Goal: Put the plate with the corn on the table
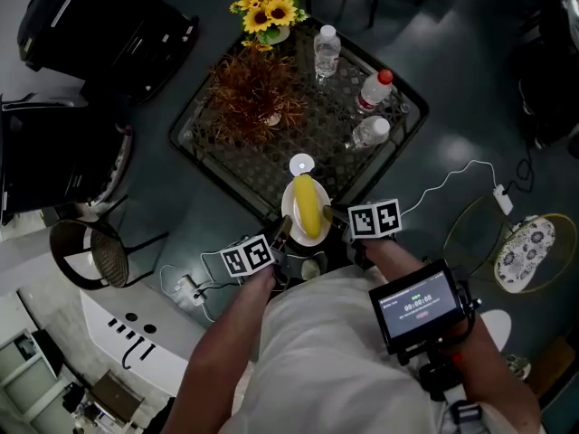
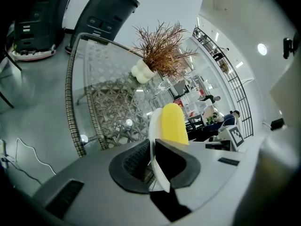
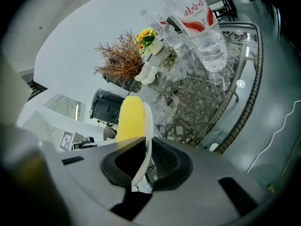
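- Head view: the white plate [image 1: 288, 208] with the yellow corn [image 1: 308, 204] on it is right at the near corner of the table [image 1: 335, 125], held between the two grippers. Honestly can't tell if it's resting on the top or sitting just above it.
- The corn lies down the middle of the plate. Its long axis runs straight away from the person toward the table's centre, and the far tip points at a small white disc [image 1: 301, 164] just past the plate.
- The left gripper [image 1: 282, 232] has the plate's left rim. In the left gripper view the thin white edge sits edge-on, squeezed between the two dark pads.
- The right gripper [image 1: 332, 214] does the same on the right rim. In the right gripper view its jaws are clamped onto the plate edge, with the corn poking out beyond them.
- The table is squarish and turned corner-on to the person, with a glass top over a dark woven lattice and a wicker-looking rim.
- On the table there's a dried brown plant [image 1: 253, 89] in a white vase, sunflowers [image 1: 265, 12] at the far corner, and clear water bottles [image 1: 374, 90] along the far-right side, one with a red cap.
- The room has a shiny dark grey floor [image 1: 434, 43] and dark furniture [image 1: 99, 25] off to the left. A white cable [image 1: 452, 174] and a round stool with a patterned cushion [image 1: 525, 251] are on the right.
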`<state>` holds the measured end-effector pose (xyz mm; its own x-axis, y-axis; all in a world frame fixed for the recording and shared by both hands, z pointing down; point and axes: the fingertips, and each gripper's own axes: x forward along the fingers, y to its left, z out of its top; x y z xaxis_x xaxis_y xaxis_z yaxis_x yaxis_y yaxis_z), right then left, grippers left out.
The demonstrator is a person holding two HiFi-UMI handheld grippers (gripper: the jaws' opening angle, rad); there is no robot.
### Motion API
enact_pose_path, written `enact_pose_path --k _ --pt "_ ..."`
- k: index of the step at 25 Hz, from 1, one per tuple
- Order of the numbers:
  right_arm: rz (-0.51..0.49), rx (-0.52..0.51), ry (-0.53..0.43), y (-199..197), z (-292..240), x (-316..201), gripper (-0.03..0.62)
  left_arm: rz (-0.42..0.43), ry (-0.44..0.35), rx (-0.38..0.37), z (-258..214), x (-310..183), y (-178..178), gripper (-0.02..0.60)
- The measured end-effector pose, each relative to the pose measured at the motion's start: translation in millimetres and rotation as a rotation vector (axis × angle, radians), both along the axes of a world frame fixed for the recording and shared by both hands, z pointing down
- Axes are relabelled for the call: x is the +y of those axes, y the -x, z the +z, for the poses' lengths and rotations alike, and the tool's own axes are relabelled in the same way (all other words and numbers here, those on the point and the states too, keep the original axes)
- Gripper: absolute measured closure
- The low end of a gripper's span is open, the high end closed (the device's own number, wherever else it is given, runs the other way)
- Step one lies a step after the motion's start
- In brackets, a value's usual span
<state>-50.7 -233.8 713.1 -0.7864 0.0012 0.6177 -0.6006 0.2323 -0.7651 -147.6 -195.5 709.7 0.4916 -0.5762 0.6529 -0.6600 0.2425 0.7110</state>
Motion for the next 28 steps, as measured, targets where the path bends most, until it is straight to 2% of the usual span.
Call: enact_pose_path --k 8,15,28 --pt "-0.007 0.026 0.001 0.0 18.5 -11.1 0.549 -0.003 0.032 -0.021 22.3 -8.0 2.3 0.546" --pt "0.01 0.036 -0.012 3.8 35.1 -30.1 0.549 0.0 0.031 -0.066 37.4 -28.6 7.6 0.546" --pt "0.033 0.075 -0.055 2.4 54.6 -69.2 0.549 -0.004 0.018 -0.096 51.7 -70.2 3.3 0.546"
